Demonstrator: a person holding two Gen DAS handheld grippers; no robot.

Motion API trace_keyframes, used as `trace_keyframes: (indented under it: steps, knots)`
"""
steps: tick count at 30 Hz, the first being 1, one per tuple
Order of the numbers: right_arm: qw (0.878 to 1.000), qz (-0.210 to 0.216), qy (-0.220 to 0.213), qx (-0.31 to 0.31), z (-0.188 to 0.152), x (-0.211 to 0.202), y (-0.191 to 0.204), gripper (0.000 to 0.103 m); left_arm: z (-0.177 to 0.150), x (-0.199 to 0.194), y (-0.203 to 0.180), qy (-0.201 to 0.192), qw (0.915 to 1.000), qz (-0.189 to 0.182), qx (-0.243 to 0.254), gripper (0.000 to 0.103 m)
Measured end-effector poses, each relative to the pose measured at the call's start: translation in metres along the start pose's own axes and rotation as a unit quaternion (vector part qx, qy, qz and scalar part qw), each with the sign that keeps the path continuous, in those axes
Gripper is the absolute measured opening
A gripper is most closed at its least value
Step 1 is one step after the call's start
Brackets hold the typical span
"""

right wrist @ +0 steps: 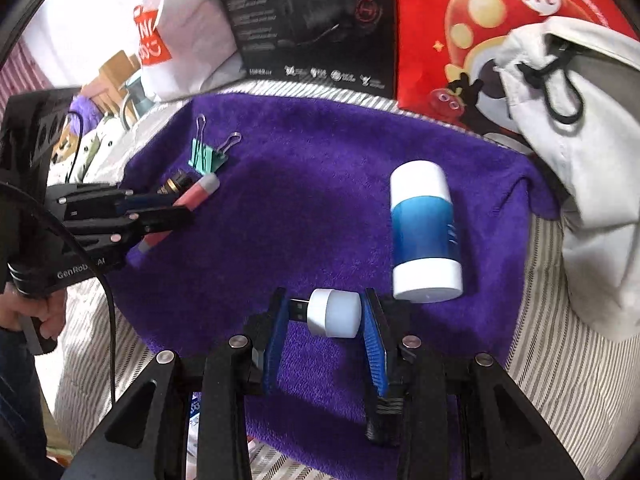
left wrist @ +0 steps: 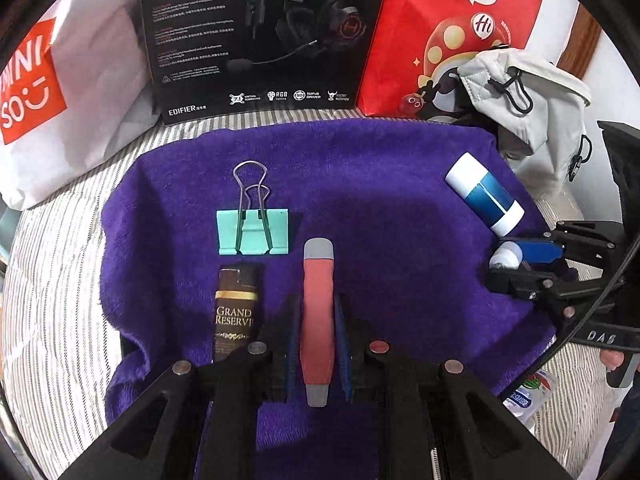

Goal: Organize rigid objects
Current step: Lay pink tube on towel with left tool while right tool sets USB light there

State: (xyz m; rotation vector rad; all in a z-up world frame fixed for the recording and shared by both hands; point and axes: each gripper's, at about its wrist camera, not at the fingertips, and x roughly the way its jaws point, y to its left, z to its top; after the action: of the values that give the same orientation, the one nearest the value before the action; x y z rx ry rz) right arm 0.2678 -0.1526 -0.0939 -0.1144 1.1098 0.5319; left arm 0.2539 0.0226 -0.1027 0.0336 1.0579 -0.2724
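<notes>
A purple towel (left wrist: 400, 184) holds the objects. My left gripper (left wrist: 317, 300) is shut on a red tool with grey ends (left wrist: 318, 268), which lies lengthwise between the fingers. Just left of it lie a dark brown lighter (left wrist: 236, 304) and a teal binder clip (left wrist: 253, 232). My right gripper (right wrist: 325, 300) is shut on a small white USB light (right wrist: 336, 314), plug against the left pad, cap against the right. A blue and white cylinder (right wrist: 424, 232) lies just beyond the right finger. In the right wrist view, the left gripper (right wrist: 180, 207) holds the red tool (right wrist: 198, 194) at the towel's left edge.
Behind the towel stand a white shopping bag (left wrist: 80, 80), a black headset box (left wrist: 260, 40) and a red bag (left wrist: 452, 32). A grey drawstring pouch (left wrist: 532, 108) slumps at the back right. Striped bedding (left wrist: 56, 280) surrounds the towel. A hand (right wrist: 36, 312) grips the left tool's handle.
</notes>
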Motion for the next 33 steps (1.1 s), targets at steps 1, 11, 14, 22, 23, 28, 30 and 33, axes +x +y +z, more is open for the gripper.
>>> trace_keyframes:
  steps: [1,11,14,22,23,28,30,33]
  knots:
    - [1.000,-0.007,0.004,-0.007,0.001,0.003,0.001,0.036,0.001,0.001,0.001,0.001,1.0000,0.000,0.000,0.016]
    - [1.000,-0.017,-0.003,-0.022,-0.001,0.003,0.002,0.036,0.005,0.006,-0.002,-0.004,0.9999,0.009,0.013,0.017]
    - [0.999,-0.027,0.000,-0.032,-0.003,0.003,0.006,0.039,0.003,0.005,-0.003,-0.006,0.9999,0.009,0.010,0.018]
    - [1.000,-0.007,0.005,0.017,-0.021,-0.013,-0.006,0.045,-0.012,-0.007,-0.005,-0.006,0.9998,-0.009,-0.017,0.047]
    - [1.000,-0.005,0.003,0.028,-0.023,-0.016,-0.007,0.045,-0.014,-0.010,-0.006,-0.007,0.9997,0.001,-0.022,0.047]
    - [0.997,-0.036,-0.021,0.065,-0.038,-0.050,-0.008,0.064,-0.025,-0.038,-0.007,-0.022,0.9988,0.016,-0.041,0.057]
    - [0.995,-0.056,-0.033,0.076,-0.045,-0.063,-0.006,0.078,-0.034,-0.052,-0.011,-0.030,0.9980,0.031,-0.047,0.067]
    - [0.992,-0.065,-0.047,0.101,-0.059,-0.080,-0.008,0.084,-0.047,-0.066,-0.017,-0.036,0.9976,0.036,-0.048,0.068]
